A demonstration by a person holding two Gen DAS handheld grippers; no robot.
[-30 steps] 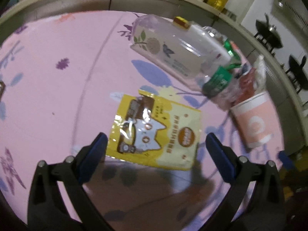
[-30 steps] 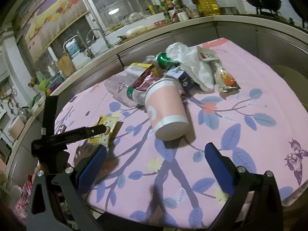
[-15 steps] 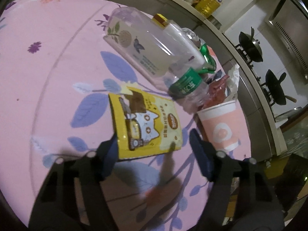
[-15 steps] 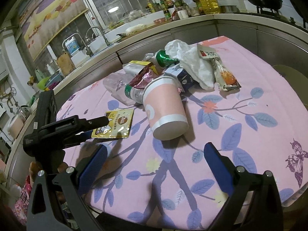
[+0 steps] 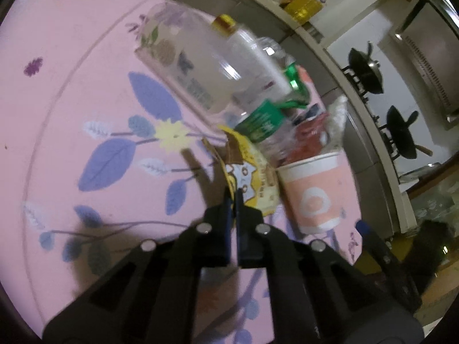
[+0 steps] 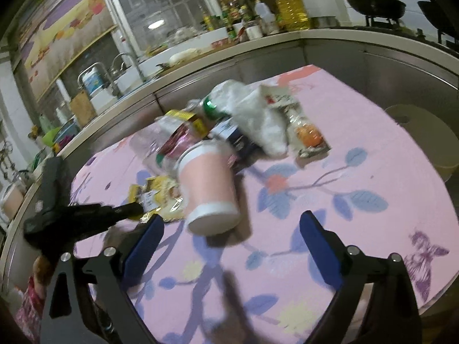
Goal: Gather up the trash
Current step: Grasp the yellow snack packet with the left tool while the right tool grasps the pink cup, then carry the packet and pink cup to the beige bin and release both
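Note:
My left gripper (image 5: 234, 197) is shut on the near edge of a yellow snack packet (image 5: 252, 177) lying on the pink flowered tablecloth (image 5: 86, 114). The packet (image 6: 160, 195) and the left gripper (image 6: 134, 209) also show in the right wrist view. A pink paper cup (image 5: 312, 192) lies on its side right of the packet. A clear plastic bottle (image 5: 206, 66) with a green label lies behind. My right gripper (image 6: 229, 232) is open and empty, just in front of the cup (image 6: 209, 189).
A trash pile sits behind the cup: a white plastic bag (image 6: 258, 117), a clear wrapper with orange contents (image 6: 307, 134), a red wrapper (image 6: 178, 143) and a dark carton (image 6: 235, 134). A steel counter (image 6: 258, 54) runs behind the table. A beige stool (image 6: 421, 132) stands at right.
My left gripper has closed its fingers onto the yellow packet's edge and pushed it toward the cup. The right gripper has moved closer to the cup and stays open.

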